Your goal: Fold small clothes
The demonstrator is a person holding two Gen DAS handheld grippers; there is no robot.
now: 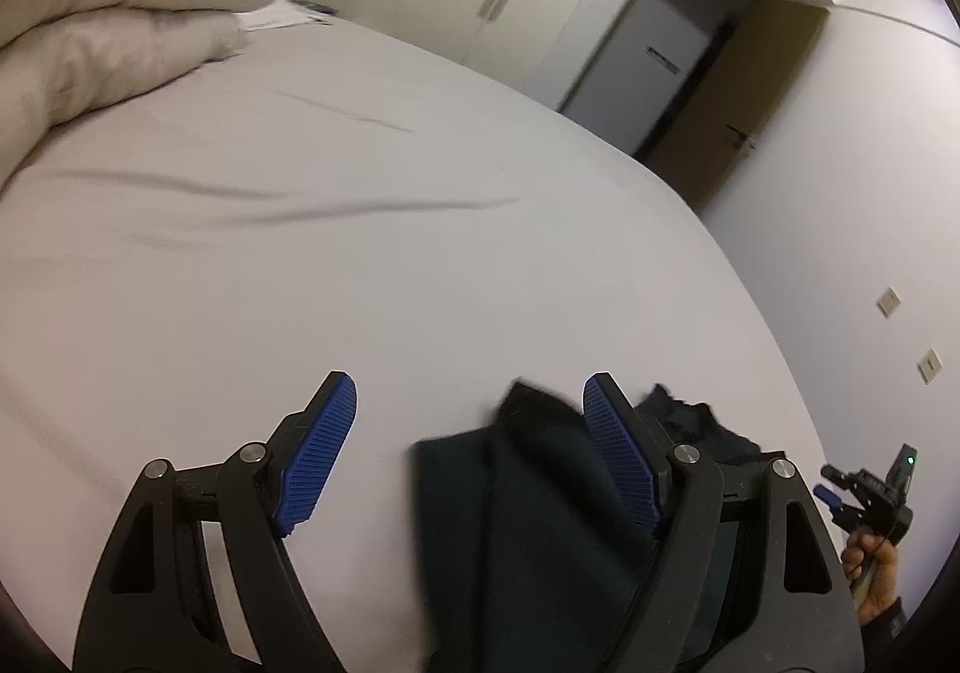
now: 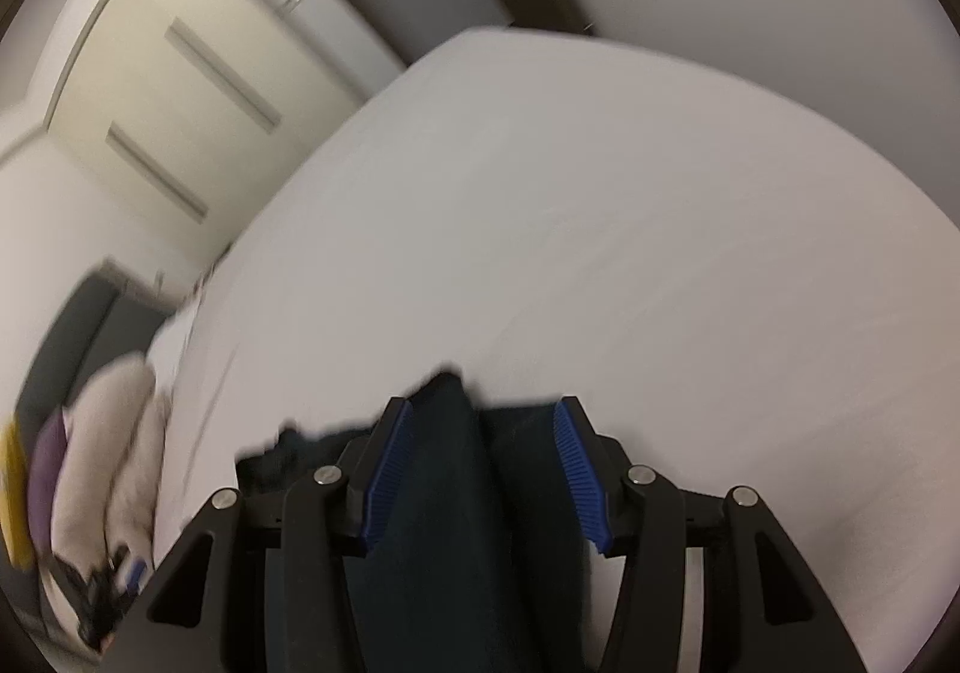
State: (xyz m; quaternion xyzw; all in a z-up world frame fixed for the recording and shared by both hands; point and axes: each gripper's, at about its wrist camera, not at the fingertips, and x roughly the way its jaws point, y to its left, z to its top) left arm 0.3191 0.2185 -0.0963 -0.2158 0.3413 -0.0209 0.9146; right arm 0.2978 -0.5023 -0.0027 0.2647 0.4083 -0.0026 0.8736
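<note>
Two tools hang open over dark clothes on a white bed.

On the left, puffy pillows [image 1: 120, 13] sit on the bed [image 1: 360, 253]. The left tool [image 1: 468, 421] has its blue pads wide apart, and the dark clothes [image 1: 540, 493] lie under its right pad. The right tool [image 2: 483, 451] is also apart, with the cloth lying loose between its pads, though that view is blurry.

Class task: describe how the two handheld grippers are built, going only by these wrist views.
Both the left gripper and the right gripper have black angular linkage arms joined by round silver pins. Each finger carries a blue ribbed pad. Seen from the left camera, the right unit shows a small green light, and a dark sleeve covers the wrist.
</note>
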